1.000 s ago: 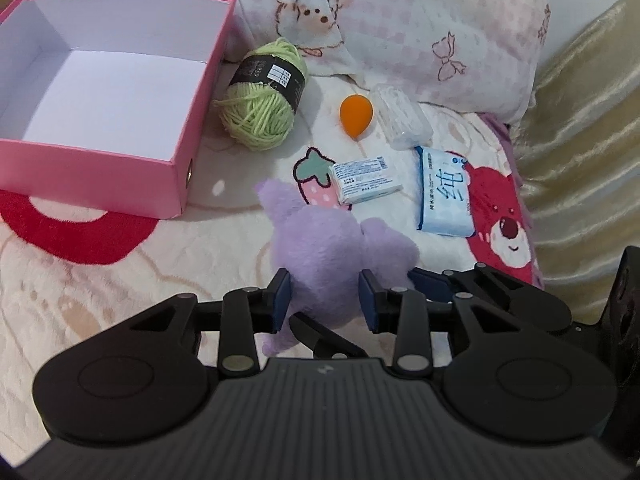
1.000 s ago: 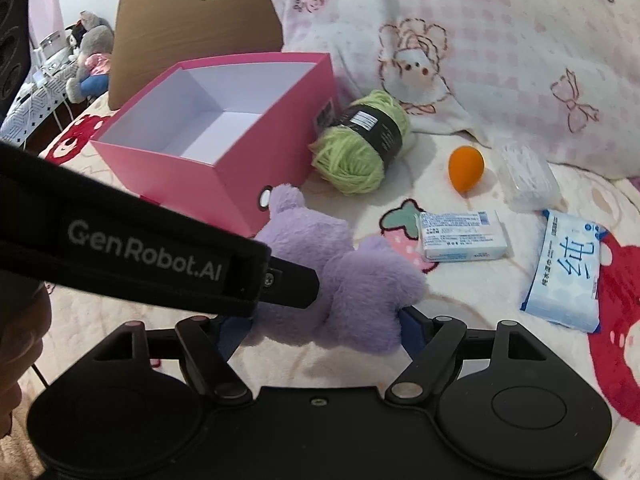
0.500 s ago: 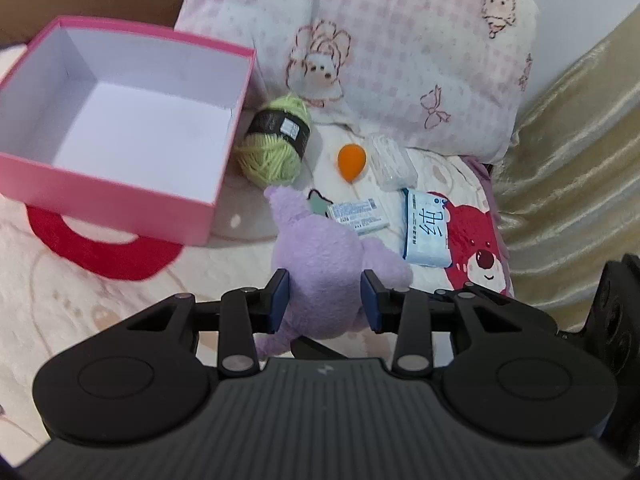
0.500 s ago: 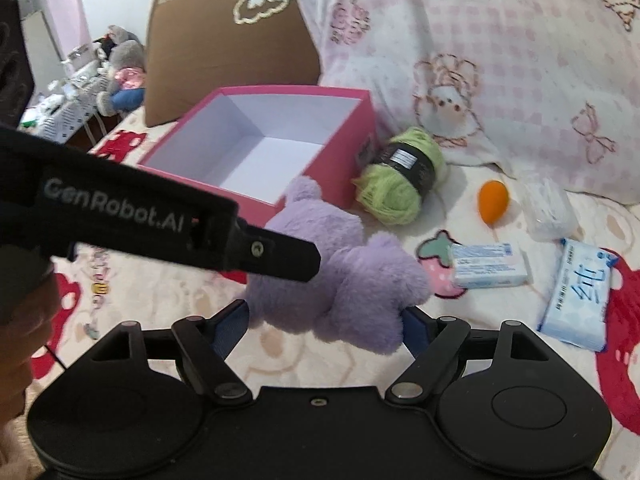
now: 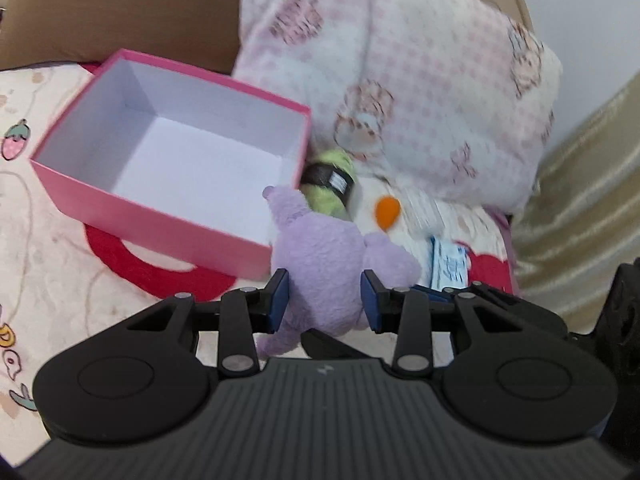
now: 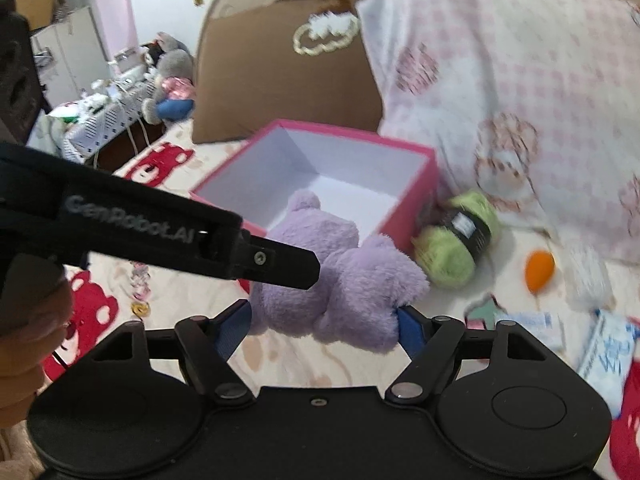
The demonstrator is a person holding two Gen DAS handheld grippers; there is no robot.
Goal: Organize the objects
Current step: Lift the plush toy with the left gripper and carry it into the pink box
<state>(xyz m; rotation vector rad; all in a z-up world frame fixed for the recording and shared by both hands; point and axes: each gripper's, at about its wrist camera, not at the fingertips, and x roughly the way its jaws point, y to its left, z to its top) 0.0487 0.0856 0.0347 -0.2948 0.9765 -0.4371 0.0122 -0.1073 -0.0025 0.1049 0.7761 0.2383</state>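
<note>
Purple plush toy [image 5: 324, 268] hangs off the bedspread [image 5: 48, 248] between our 2 grippers, just at the near corner of the open pink box [image 5: 160, 216]. Our left gripper [image 5: 324, 300] clamps its body; our right gripper [image 6: 324, 322], jaws just closing, presses its sides too.
</note>
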